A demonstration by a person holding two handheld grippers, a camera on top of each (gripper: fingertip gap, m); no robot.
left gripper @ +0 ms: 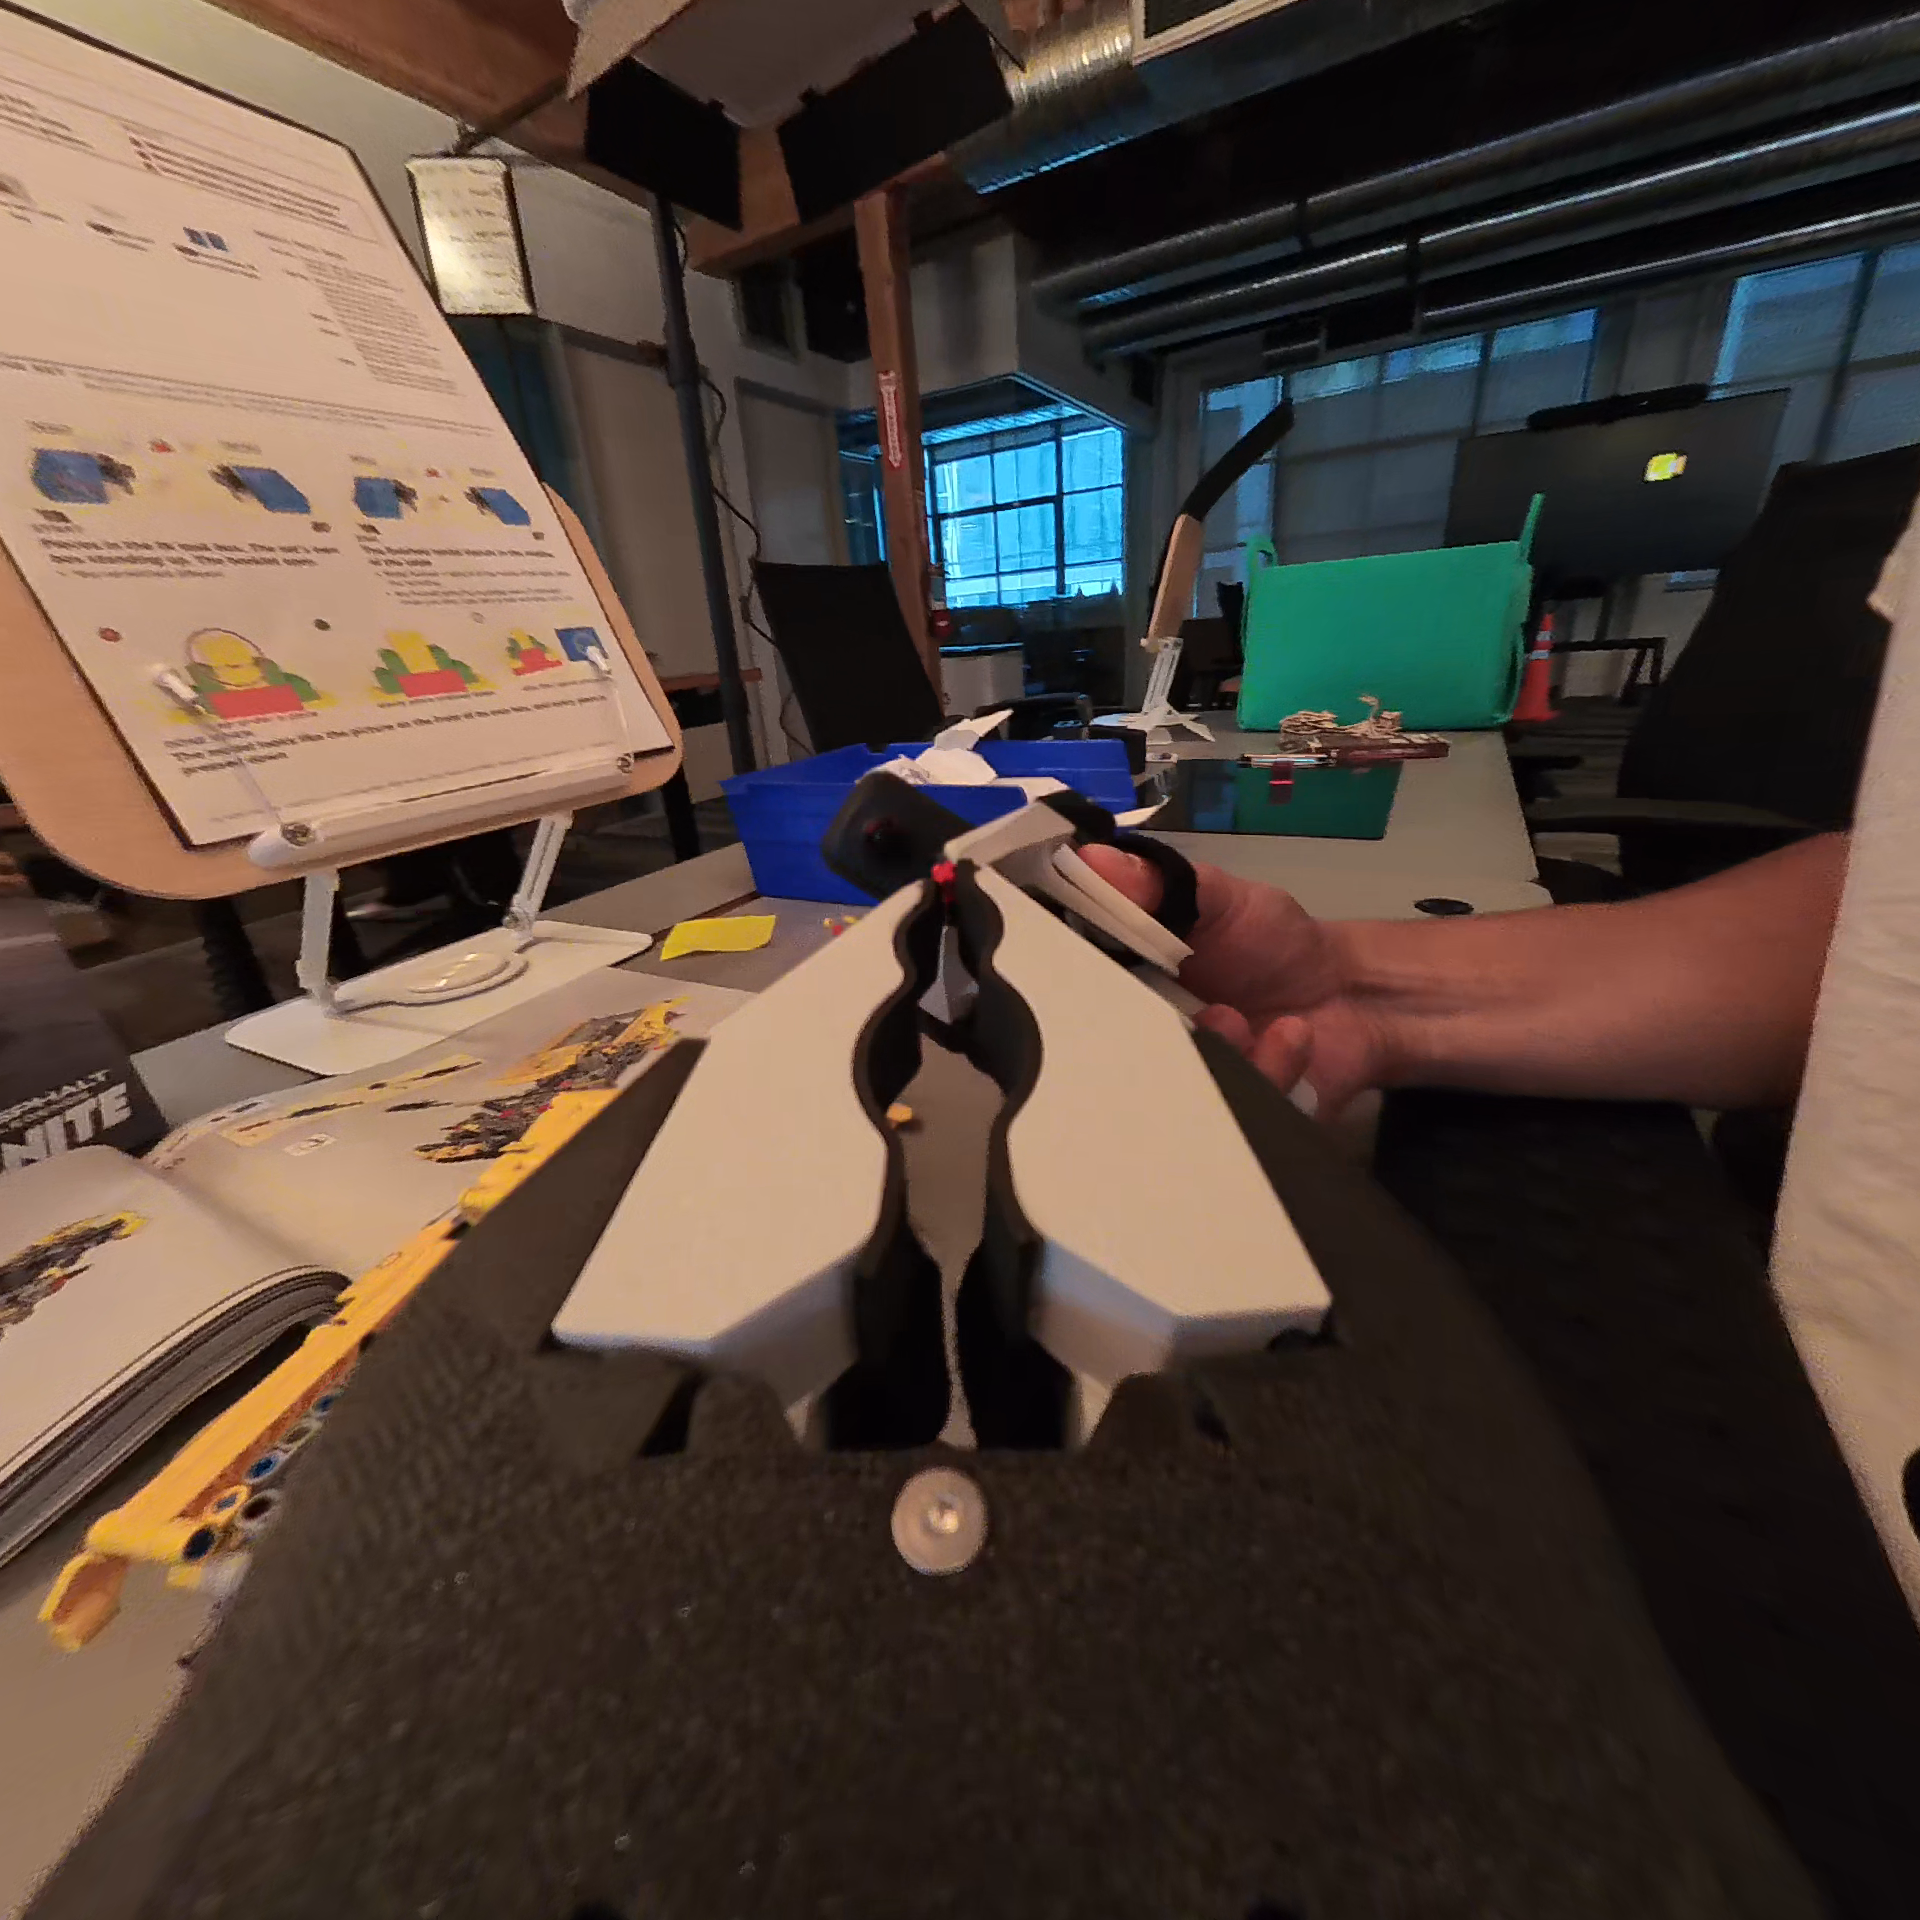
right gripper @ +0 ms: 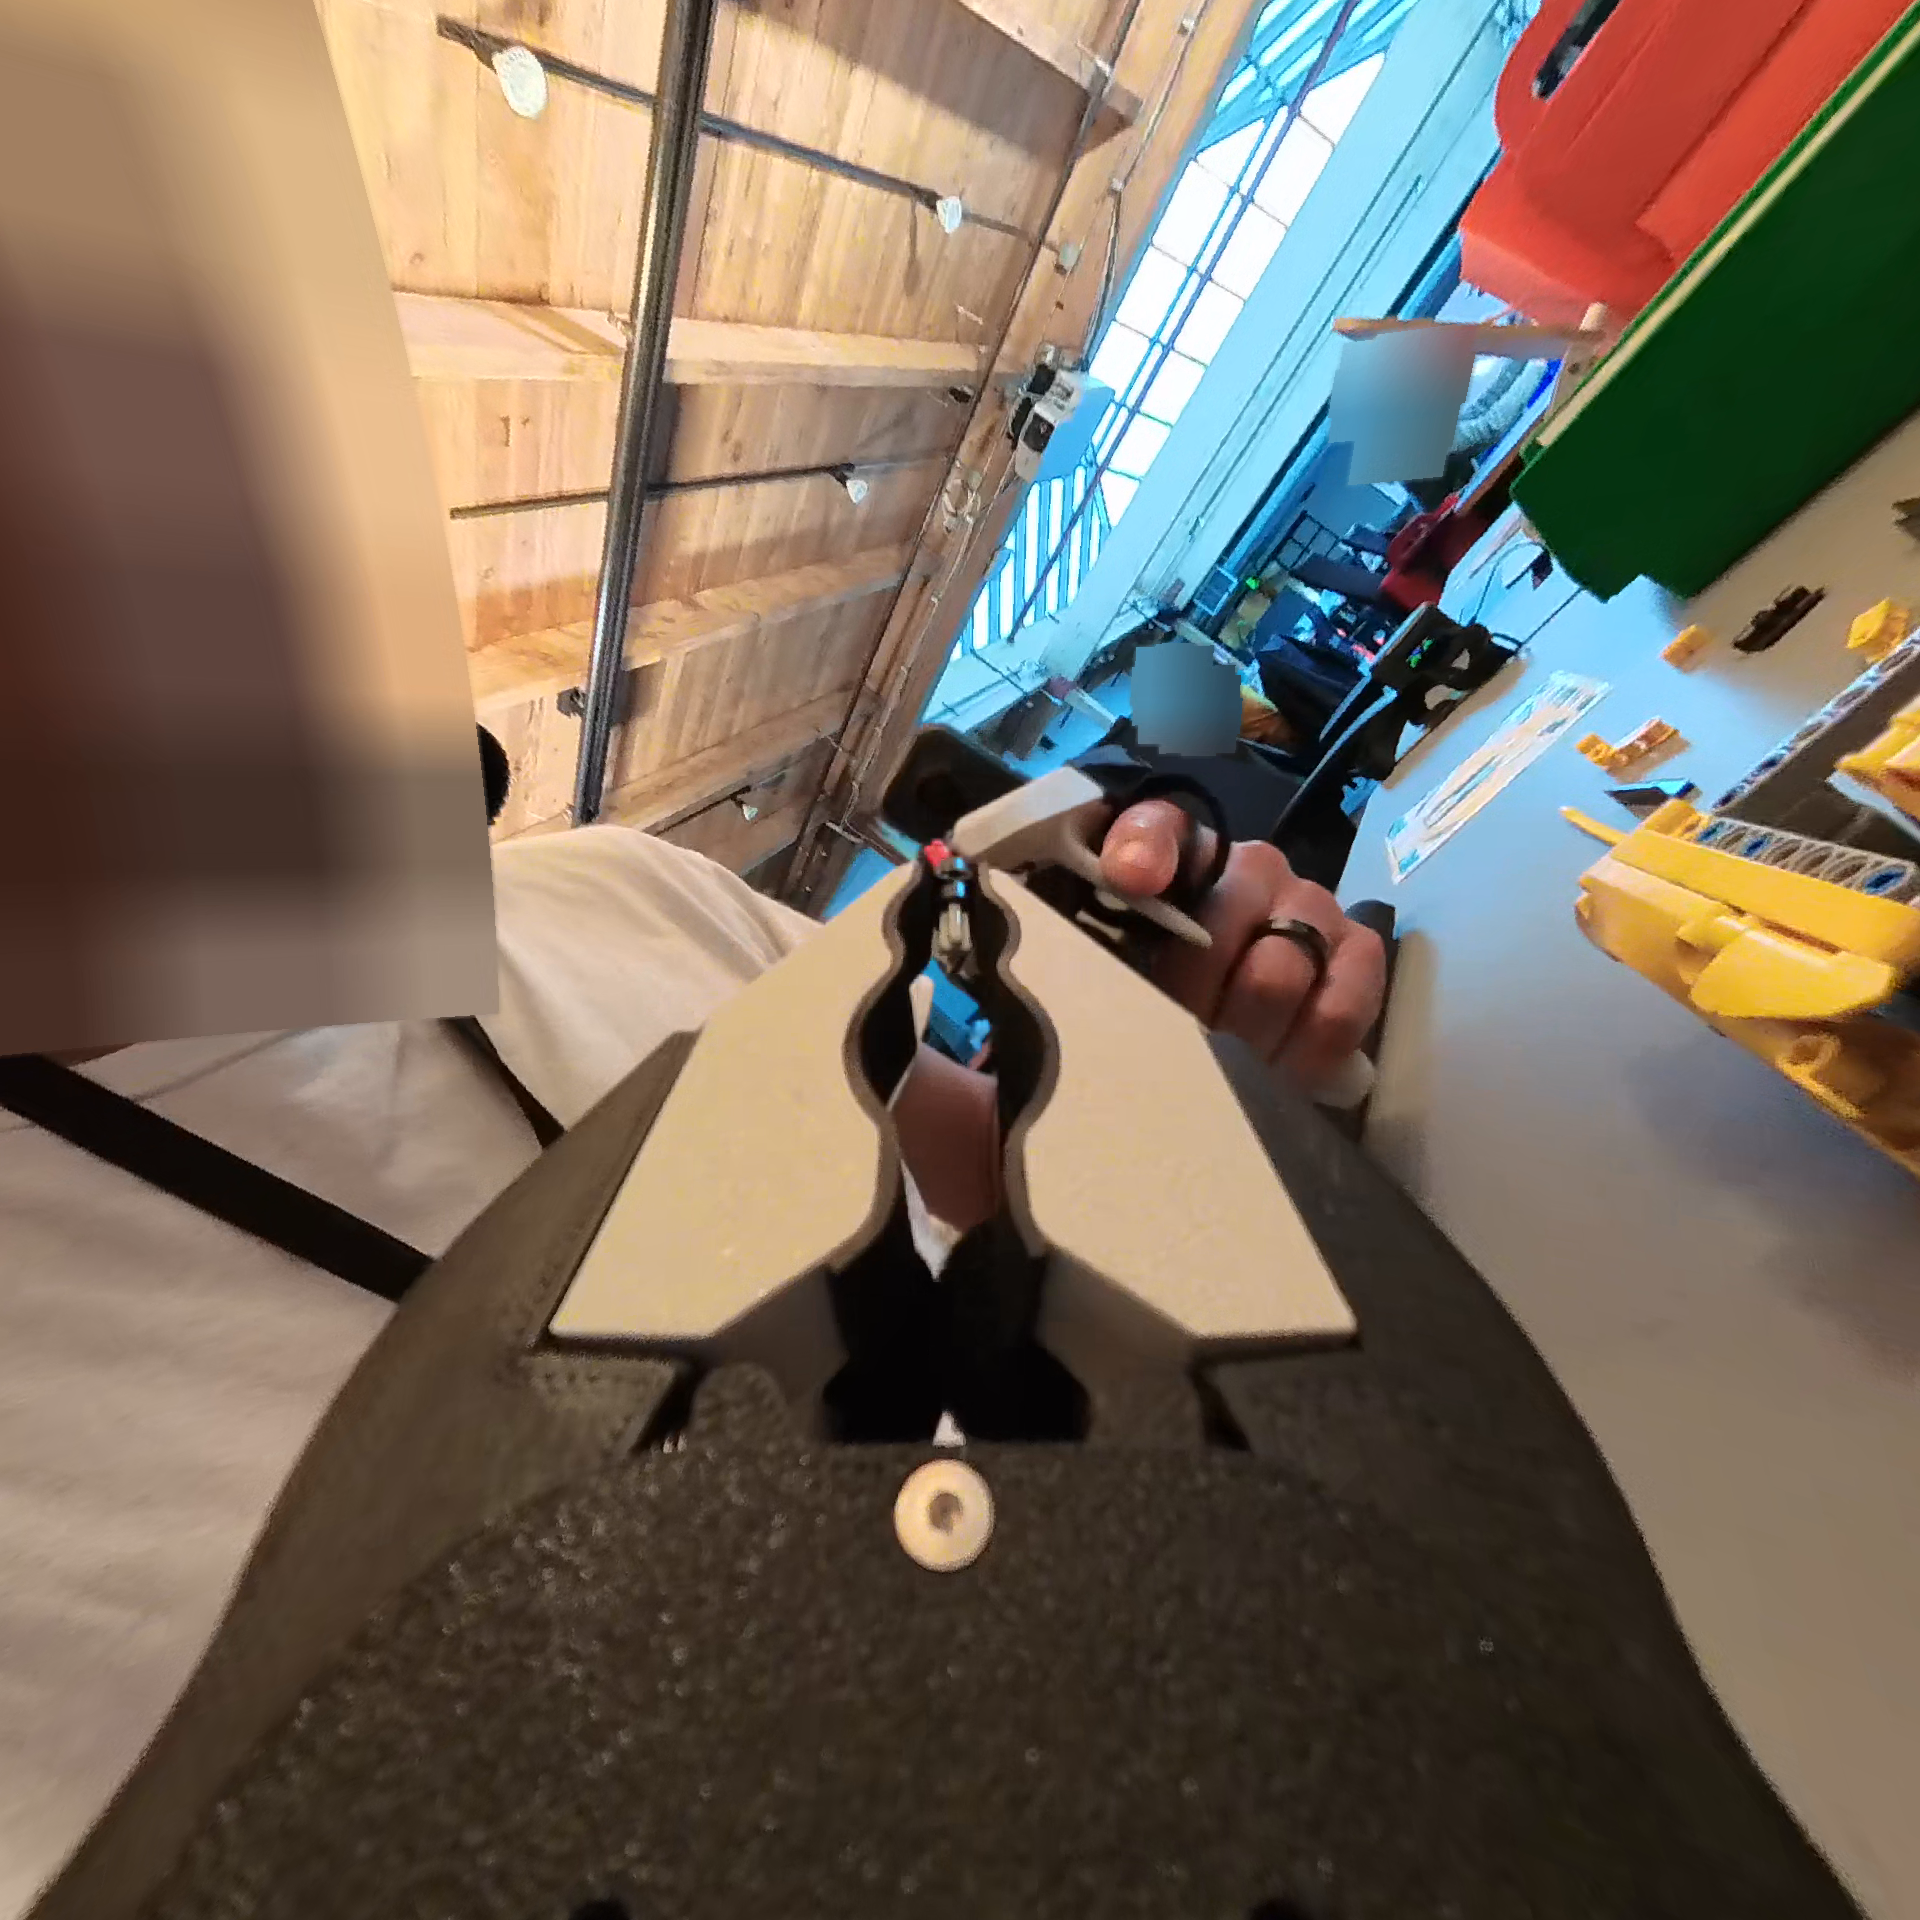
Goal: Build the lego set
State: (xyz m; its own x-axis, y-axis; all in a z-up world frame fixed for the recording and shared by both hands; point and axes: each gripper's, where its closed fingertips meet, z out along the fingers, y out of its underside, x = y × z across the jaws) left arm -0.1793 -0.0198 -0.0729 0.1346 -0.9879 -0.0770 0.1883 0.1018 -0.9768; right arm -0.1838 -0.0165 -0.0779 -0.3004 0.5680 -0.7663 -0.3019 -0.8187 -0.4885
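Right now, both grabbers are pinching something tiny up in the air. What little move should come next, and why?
Probably press the two tips gently together. The left gripper and the right gripper are both shut, meeting tip to tip around a small red-tipped piece with a metal-looking shaft, above the table. I cannot tell which gripper really holds it. The yellow model lies off to the side, untouched.

Two wrist cams, staring at each other

Left one looks level across the table (left gripper: 1455,831); right one's rolled sideways, aimed back at the person. Both close on one tiny red pin (left gripper: 943,871).

The gripper base (left gripper: 935,1714) is rough black foam. The yellow lego beam (left gripper: 260,1455) is shiny plastic. The ceiling (right gripper: 727,312) is wood.
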